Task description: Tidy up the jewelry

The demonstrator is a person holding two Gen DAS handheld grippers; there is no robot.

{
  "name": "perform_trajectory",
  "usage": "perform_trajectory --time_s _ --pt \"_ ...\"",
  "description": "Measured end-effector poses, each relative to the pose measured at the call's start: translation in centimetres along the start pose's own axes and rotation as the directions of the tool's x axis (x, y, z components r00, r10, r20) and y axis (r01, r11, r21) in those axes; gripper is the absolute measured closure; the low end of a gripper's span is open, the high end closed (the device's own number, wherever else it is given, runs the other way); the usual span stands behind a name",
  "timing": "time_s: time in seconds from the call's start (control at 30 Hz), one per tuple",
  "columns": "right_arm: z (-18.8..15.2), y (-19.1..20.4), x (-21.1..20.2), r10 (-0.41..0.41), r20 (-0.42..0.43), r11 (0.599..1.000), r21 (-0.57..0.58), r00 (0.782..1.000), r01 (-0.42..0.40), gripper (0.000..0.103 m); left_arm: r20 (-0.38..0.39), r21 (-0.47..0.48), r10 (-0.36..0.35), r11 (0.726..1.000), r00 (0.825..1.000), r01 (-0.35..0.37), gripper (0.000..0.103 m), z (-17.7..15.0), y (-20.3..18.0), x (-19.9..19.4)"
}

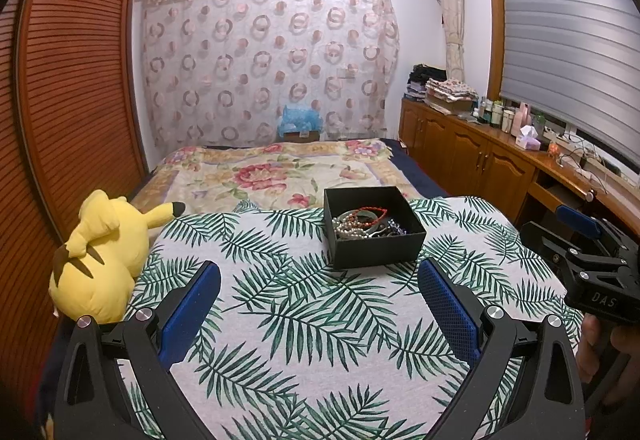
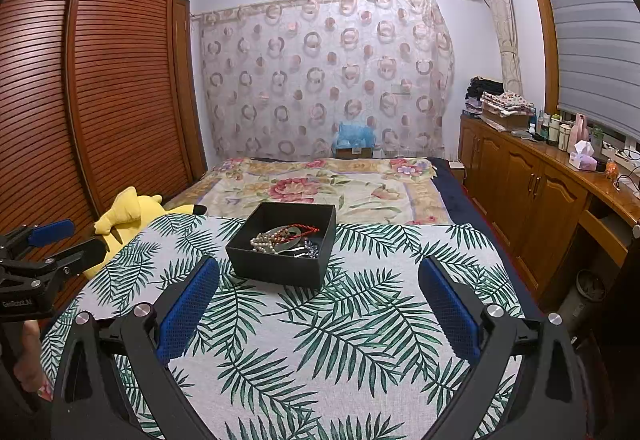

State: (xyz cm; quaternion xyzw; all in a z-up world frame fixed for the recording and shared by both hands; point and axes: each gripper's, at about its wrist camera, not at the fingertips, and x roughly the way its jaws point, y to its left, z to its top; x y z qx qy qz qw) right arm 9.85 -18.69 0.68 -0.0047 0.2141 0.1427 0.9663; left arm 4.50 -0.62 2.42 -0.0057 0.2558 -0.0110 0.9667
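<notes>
Your open black box (image 1: pixel 374 236) sits on the leaf-print cloth (image 1: pixel 304 304), holding tangled jewelry (image 1: pixel 366 226): pearl beads, a red cord, metal pieces.

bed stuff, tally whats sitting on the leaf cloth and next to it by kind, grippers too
black box: 1, on the leaf cloth, with a tangle of jewelry inside, pieces too jumbled to count
yellow plush toy: 1, at the cloth's left edge
grippers: 2, left gripper and right gripper, both open and empty
total: 4
</notes>
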Motion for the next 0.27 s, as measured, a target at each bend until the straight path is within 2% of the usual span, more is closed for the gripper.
perform_trajectory --time_s 0.27 --pt "0.01 0.00 0.00 0.000 0.000 1.000 0.000 1.000 0.000 0.003 -0.001 -0.002 0.004 1.000 1.000 -0.004 0.008 0.07 0.12 -0.06"
